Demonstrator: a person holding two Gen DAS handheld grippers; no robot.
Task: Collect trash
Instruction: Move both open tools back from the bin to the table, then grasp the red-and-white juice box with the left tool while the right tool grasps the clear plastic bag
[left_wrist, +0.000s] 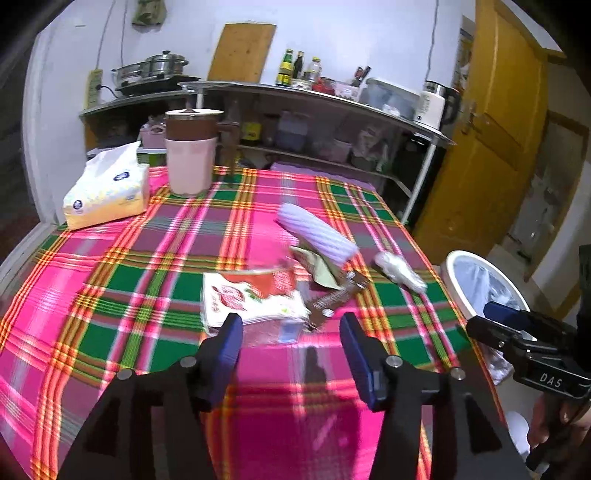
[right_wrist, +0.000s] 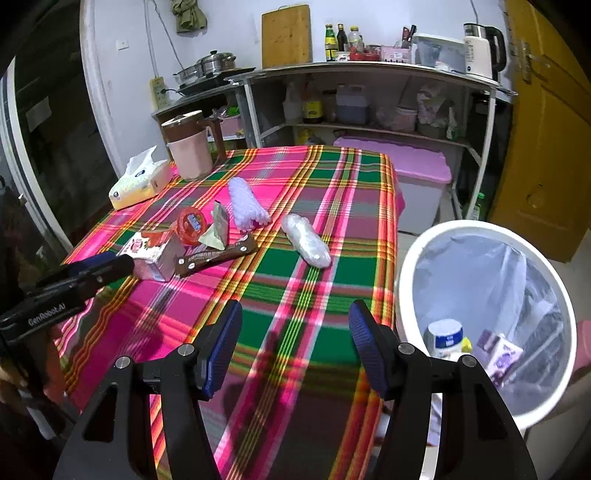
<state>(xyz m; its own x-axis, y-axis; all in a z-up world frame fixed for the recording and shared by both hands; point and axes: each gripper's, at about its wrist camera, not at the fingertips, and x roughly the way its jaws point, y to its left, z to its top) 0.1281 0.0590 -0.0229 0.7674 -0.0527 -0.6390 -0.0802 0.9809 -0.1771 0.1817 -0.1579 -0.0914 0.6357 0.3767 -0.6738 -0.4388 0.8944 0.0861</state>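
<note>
Trash lies on the plaid tablecloth (left_wrist: 147, 280): a red-and-white printed carton (left_wrist: 251, 295) (right_wrist: 151, 251), a brown wrapper (left_wrist: 332, 299) (right_wrist: 214, 256), a beige wrapper (left_wrist: 317, 266), a white ribbed foam sleeve (left_wrist: 317, 232) (right_wrist: 245, 203), a clear plastic wad (left_wrist: 399, 273) (right_wrist: 306, 240) and a red round lid (right_wrist: 190, 225). My left gripper (left_wrist: 291, 332) is open just short of the carton, with nothing between its pads. My right gripper (right_wrist: 295, 314) is open over the table's near right edge, beside the white lined bin (right_wrist: 406, 266) (left_wrist: 454, 280). In the bin lie a bottle (right_wrist: 445, 338) and a purple carton (right_wrist: 500, 354).
A tissue pack (left_wrist: 107, 188) and a pink-and-brown jug (left_wrist: 190, 151) stand at the table's far left. Behind are metal shelves (right_wrist: 369, 70) with bottles, pots and a kettle. A pink-lidded box (right_wrist: 406, 162) sits on the floor, and a yellow door (left_wrist: 491, 129) is at the right.
</note>
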